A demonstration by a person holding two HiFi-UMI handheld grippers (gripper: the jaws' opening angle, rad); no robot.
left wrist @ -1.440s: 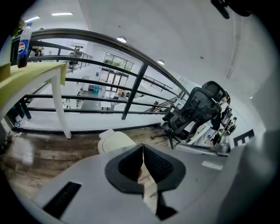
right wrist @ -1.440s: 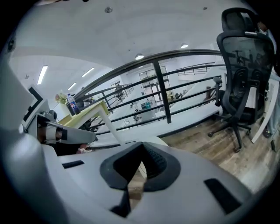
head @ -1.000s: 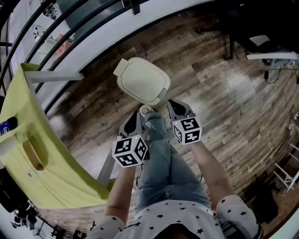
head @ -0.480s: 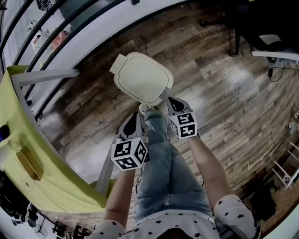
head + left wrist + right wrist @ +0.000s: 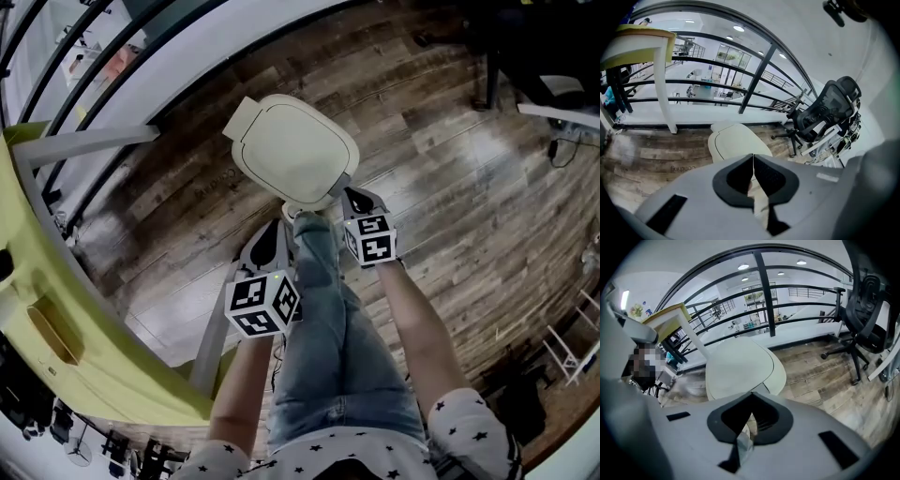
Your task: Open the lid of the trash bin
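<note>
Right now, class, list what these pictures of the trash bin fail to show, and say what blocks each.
1. Bin body: head view, hidden under the shut lid.
2. Lid's near edge: both gripper views, behind the shut left tongs and right tongs.
3. Floor lettering: left gripper view, too blurred to read.

Dark wood-plank floor [image 5: 469, 216] fills the room, glossy where light falls. A black metal railing [image 5: 757, 79] runs along a pale ledge. A yellow-topped table [image 5: 103, 366] with white legs stands left; a black office chair [image 5: 827, 110] right. Round ceiling lights [image 5: 743, 266] glow beyond.
</note>
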